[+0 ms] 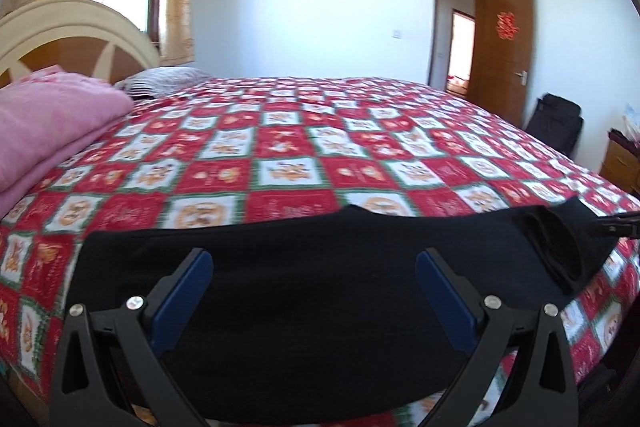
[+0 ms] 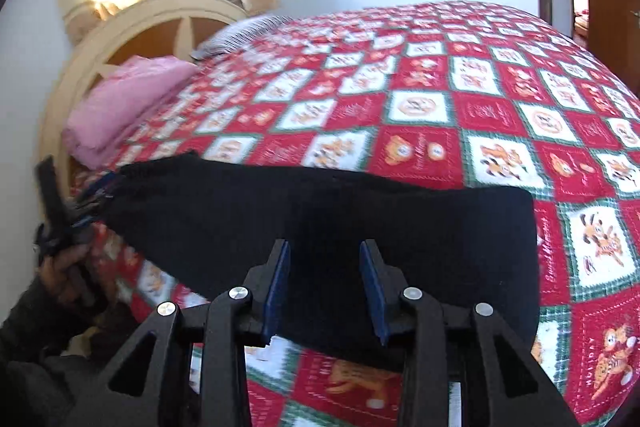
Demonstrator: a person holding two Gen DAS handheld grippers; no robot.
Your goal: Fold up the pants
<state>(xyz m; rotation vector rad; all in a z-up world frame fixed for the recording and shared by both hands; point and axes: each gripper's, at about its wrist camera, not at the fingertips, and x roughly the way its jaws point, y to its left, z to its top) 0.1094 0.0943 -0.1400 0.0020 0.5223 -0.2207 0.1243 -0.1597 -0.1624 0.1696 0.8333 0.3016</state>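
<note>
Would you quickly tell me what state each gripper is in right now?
Left gripper: open wide above the black pants, holding nothing.
Right gripper: partly open over the pants, pads not pressing them.

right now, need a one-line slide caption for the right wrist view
Right gripper, jaws parted, above black fabric pants laid flat on a red-and-white checked quilt.

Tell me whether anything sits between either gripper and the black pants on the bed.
Nothing visible does. The black pants lie on the bedspread, directly beneath the open left gripper and the open right gripper.
</note>
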